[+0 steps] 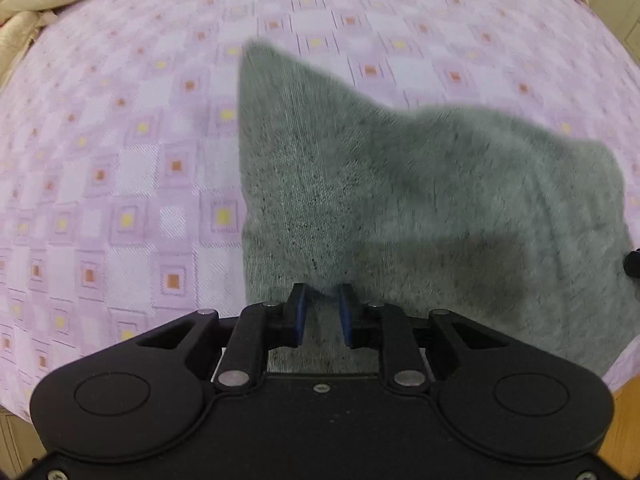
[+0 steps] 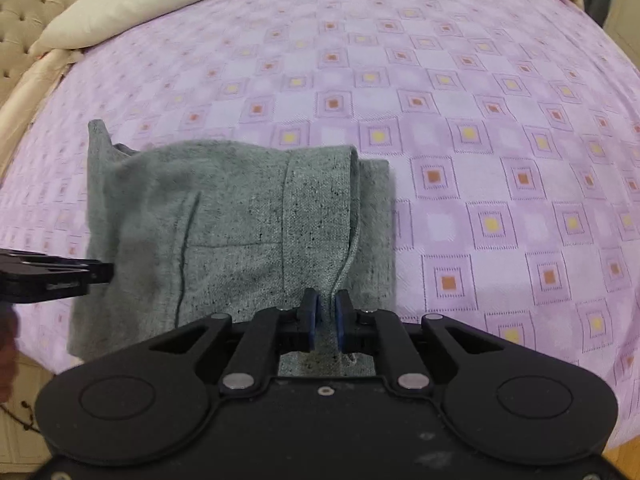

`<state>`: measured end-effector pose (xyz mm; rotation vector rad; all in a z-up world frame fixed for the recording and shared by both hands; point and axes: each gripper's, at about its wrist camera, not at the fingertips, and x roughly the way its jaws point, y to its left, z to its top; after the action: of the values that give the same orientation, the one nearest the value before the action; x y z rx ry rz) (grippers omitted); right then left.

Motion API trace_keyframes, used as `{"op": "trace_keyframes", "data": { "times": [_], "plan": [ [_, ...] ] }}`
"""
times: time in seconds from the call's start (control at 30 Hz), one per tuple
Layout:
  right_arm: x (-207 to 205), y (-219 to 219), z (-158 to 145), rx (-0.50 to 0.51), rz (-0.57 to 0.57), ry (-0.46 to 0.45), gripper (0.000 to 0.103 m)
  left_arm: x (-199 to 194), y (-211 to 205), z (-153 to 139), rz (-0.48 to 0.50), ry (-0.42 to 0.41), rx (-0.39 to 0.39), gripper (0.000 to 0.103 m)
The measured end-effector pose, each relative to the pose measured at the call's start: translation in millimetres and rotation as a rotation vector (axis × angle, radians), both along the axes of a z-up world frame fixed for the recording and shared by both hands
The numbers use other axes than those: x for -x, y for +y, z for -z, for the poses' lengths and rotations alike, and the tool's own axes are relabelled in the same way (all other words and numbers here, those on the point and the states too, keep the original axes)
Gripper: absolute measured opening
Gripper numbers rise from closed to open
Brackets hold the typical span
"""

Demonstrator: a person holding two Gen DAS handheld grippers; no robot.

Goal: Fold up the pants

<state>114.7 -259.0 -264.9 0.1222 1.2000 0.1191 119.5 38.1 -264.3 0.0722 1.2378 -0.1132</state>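
Grey speckled pants (image 2: 224,220) lie folded on the pink checked bedspread (image 2: 480,128), near its front edge. My right gripper (image 2: 327,300) points down over their right side. A thin fabric edge runs between its blue pads (image 2: 311,320), and narrow gaps show on both sides of it. My left gripper (image 1: 324,294) is over the left part of the pants (image 1: 400,184). A bunched fold fills the gap between its pads (image 1: 300,316). The left gripper (image 2: 106,272) also enters the right wrist view from the left edge, at the pants' left side.
Cream pillows (image 2: 120,20) and a tufted headboard (image 2: 24,8) lie at the far left of the bed. The bedspread stretches far and to the right of the pants. A wooden floor (image 1: 624,432) shows past the bed's front edge.
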Motion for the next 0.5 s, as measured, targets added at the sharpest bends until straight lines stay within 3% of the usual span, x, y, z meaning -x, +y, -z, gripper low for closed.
{"op": "trace_keyframes", "data": {
  "times": [0.13,0.27,0.37,0.5],
  "plan": [
    [-0.1,-4.2,-24.7,0.060,0.030,-0.089,0.016,-2.8,0.7,-37.8,0.037,-0.120,-0.022,0.028],
    [-10.1,14.5,-42.2,0.035,-0.035,-0.174,0.016,-32.4,-0.8,-45.7,0.094,-0.131,0.025,0.027],
    [-26.6,37.0,-31.7,0.004,-0.081,-0.148,0.016,-60.0,-6.5,-30.2,0.165,-0.100,0.037,0.028],
    [-41.5,56.8,-2.6,0.103,-0.086,-0.067,0.013,-92.1,-3.8,-7.4,0.173,-0.090,-0.004,0.030]
  ]
}}
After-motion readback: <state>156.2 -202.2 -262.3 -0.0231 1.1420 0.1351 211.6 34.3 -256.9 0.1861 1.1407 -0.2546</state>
